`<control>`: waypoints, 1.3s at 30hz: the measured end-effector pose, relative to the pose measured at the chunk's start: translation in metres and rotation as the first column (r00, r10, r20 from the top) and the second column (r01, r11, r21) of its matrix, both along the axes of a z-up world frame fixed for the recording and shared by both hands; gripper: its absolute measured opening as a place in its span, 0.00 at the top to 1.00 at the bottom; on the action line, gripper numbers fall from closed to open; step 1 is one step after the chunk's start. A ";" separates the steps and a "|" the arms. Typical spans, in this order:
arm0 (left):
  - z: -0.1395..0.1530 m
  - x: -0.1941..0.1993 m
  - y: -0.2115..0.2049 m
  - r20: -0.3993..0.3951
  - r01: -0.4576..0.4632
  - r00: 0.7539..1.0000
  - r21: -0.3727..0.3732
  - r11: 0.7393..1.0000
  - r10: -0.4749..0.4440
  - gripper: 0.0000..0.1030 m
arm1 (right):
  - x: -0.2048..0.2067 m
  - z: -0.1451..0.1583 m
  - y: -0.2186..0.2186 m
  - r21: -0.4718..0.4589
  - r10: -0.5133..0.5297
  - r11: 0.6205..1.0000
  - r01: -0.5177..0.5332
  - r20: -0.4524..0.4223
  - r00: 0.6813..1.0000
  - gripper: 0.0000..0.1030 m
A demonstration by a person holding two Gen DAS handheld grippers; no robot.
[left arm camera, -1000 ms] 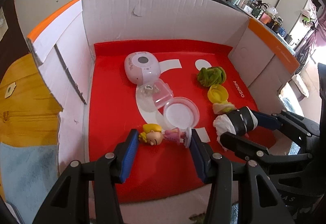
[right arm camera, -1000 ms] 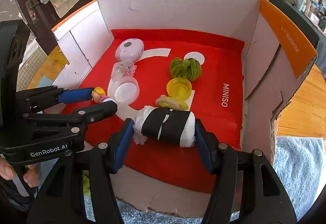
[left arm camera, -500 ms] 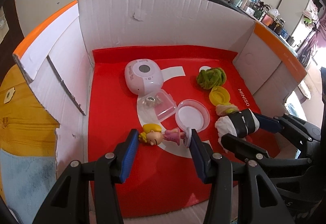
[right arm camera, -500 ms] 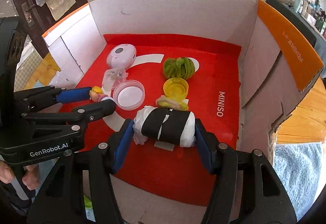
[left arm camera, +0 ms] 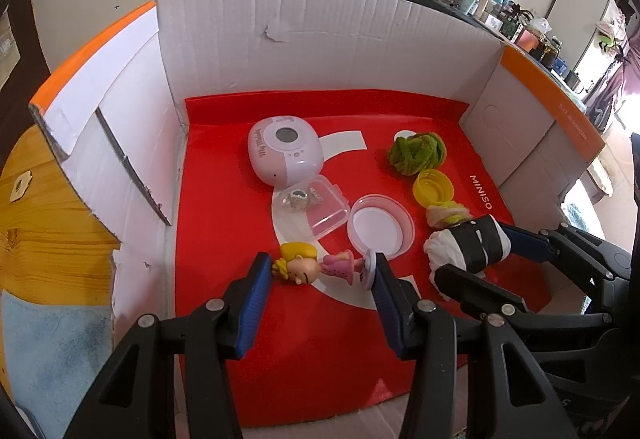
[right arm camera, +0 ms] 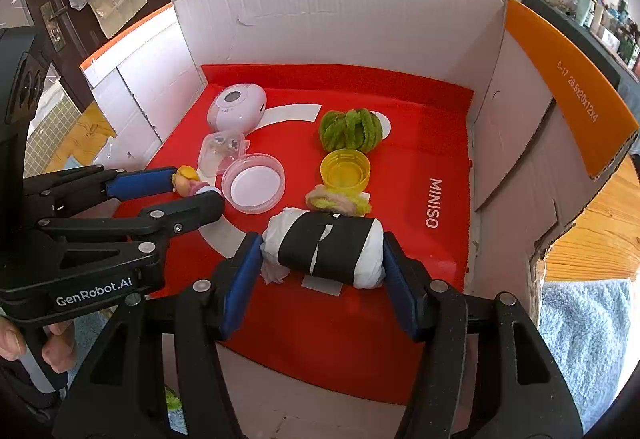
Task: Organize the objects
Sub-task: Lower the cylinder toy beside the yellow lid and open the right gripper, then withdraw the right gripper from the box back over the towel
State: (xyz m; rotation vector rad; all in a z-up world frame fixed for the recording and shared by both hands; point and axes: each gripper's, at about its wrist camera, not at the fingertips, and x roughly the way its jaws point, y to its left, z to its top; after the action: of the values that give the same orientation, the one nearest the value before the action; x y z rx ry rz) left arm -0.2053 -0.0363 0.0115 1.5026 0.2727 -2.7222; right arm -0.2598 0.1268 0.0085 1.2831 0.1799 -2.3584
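My left gripper (left arm camera: 320, 267) is shut on a small blonde doll in a pink dress (left arm camera: 316, 267), held lengthwise between the blue pads over the red floor of the cardboard box (left arm camera: 224, 223). The left gripper (right arm camera: 192, 189) and the doll (right arm camera: 186, 179) also show in the right wrist view. My right gripper (right arm camera: 322, 253) is shut on a white roll wrapped in black tape (right arm camera: 326, 251), low over the red floor, near the front. The roll also shows in the left wrist view (left arm camera: 470, 245).
On the red floor lie a pink round device (left arm camera: 284, 149), a clear hinged case (left arm camera: 316, 205), a clear round lid (left arm camera: 380, 225), a yellow cap (left arm camera: 434, 187), a green fuzzy ball (left arm camera: 416, 153) and a yellow-pink scrap (right arm camera: 338, 199). White box walls (left arm camera: 320, 39) stand on three sides.
Both grippers have moved forward, deeper into the box, still holding the doll and the roll. The objects on the floor have not moved.
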 end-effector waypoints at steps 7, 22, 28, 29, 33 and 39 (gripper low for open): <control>0.000 0.001 0.000 0.000 -0.004 1.000 -0.001 1.000 0.004 0.50 | 0.000 0.000 0.001 -0.006 0.000 1.000 0.000 0.003 1.000 0.43; 0.008 0.006 -0.002 -0.015 -0.021 1.000 -0.017 1.000 0.021 0.43 | 0.004 0.002 0.000 -0.011 -0.001 1.000 0.001 -0.001 1.000 0.42; 0.016 0.012 -0.002 -0.037 -0.029 0.999 -0.018 0.999 0.028 0.34 | 0.010 0.005 -0.001 -0.006 0.001 1.000 -0.001 -0.008 1.000 0.39; 0.018 0.013 -0.002 -0.044 -0.030 0.999 -0.022 0.999 0.029 0.32 | 0.011 0.005 -0.002 -0.005 0.003 1.000 -0.003 -0.009 1.000 0.37; 0.025 0.017 0.001 -0.062 -0.030 0.998 -0.033 0.999 0.028 0.32 | 0.014 0.007 -0.002 -0.004 0.003 1.000 -0.003 -0.013 1.000 0.35; 0.033 0.024 0.001 -0.081 -0.037 0.996 -0.033 0.999 0.034 0.32 | 0.017 0.011 0.001 -0.006 0.002 1.000 -0.002 -0.026 1.000 0.35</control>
State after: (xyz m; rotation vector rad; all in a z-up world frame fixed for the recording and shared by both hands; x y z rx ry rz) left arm -0.1816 -0.0350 0.0444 1.3685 0.2504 -2.7486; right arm -0.2429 0.1282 0.0196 1.2498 0.1820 -2.3734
